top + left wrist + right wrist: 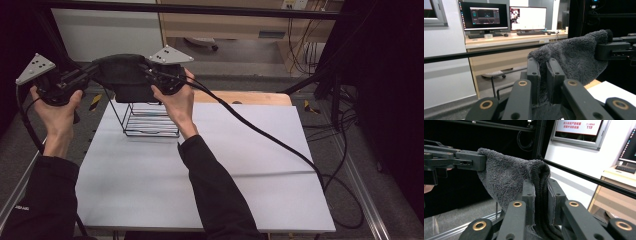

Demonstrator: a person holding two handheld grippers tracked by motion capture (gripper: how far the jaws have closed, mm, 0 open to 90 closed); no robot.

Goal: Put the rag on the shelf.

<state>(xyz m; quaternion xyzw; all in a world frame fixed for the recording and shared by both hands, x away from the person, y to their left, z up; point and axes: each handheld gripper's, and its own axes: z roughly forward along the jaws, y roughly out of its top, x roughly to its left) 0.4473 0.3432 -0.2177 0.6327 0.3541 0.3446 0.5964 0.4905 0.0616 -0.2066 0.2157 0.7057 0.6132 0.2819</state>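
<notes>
A dark grey fleecy cloth [122, 75] hangs stretched in the air between the two grippers, above the far edge of the wire rack [150, 119]. Its long axis runs roughly level from side to side across the high view, one end at each gripper, and the slack middle sags down towards the rack's top.

The left gripper [75, 78] is held up to the left of the rack, with its jaws pointing right along the cloth. In the left gripper view its jaws [544, 75] are nearly closed, pinching a bunched fold of the cloth [571, 57] between the pads.

The right gripper [152, 77] is above the rack's right side, pointing left, towards the other one. In the right gripper view its jaws [541, 200] are also almost closed, clamped on the thick hemmed edge of the cloth [504, 180], which spreads from there to the far gripper's closed tip.

The rack stands upright on the white table top [225, 180], near its far left part, directly under the cloth and not visibly touching it.
</notes>
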